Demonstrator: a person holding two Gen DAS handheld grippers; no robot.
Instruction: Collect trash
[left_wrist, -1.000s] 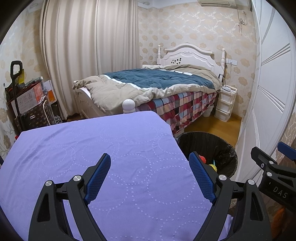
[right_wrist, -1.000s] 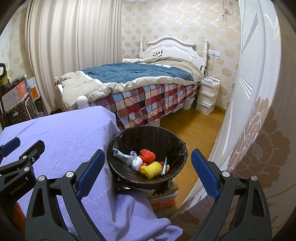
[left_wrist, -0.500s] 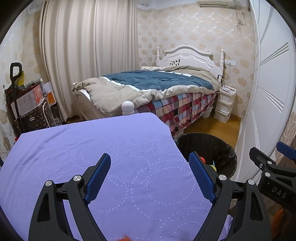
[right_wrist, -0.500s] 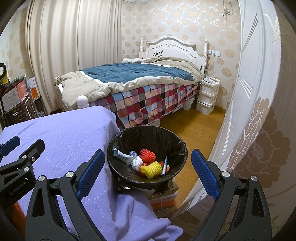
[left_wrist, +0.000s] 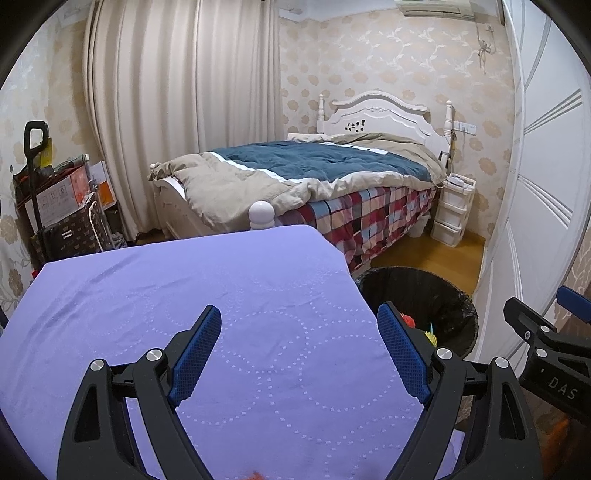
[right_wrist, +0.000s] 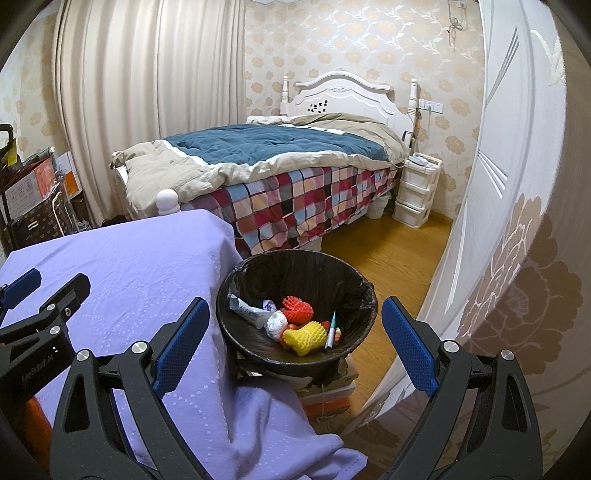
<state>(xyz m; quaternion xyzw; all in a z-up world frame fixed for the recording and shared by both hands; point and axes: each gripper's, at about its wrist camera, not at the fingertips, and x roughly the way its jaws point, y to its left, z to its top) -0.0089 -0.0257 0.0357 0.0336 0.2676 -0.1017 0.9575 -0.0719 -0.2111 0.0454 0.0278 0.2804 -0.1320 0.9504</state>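
Observation:
A black-lined trash bin (right_wrist: 236, 280) stands on the floor beside the purple-covered table (right_wrist: 129, 266). In it lie a red foam net (right_wrist: 297, 308), a yellow foam net (right_wrist: 308, 332), a crumpled white paper (right_wrist: 277, 323), a flattened tube (right_wrist: 247, 312) and a pen (right_wrist: 330, 328). My right gripper (right_wrist: 295, 306) hangs open above the bin's near side, nothing between its blue pads. My left gripper (left_wrist: 299, 321) is open over the purple cloth (left_wrist: 184, 295), also holding nothing. The bin (left_wrist: 443, 295) shows at the right of the left wrist view, partly hidden behind a finger.
The bin rests on stacked boxes (right_wrist: 325, 391). A bed (right_wrist: 288, 177) with a checked blanket fills the back. A white door (right_wrist: 498, 184) is close on the right, white drawers (right_wrist: 415, 195) stand by the bed, and boxes with a trolley (left_wrist: 55, 206) are at the left wall.
Both grippers stay open and still. A small orange sliver has come into the bottom edge of the left wrist view.

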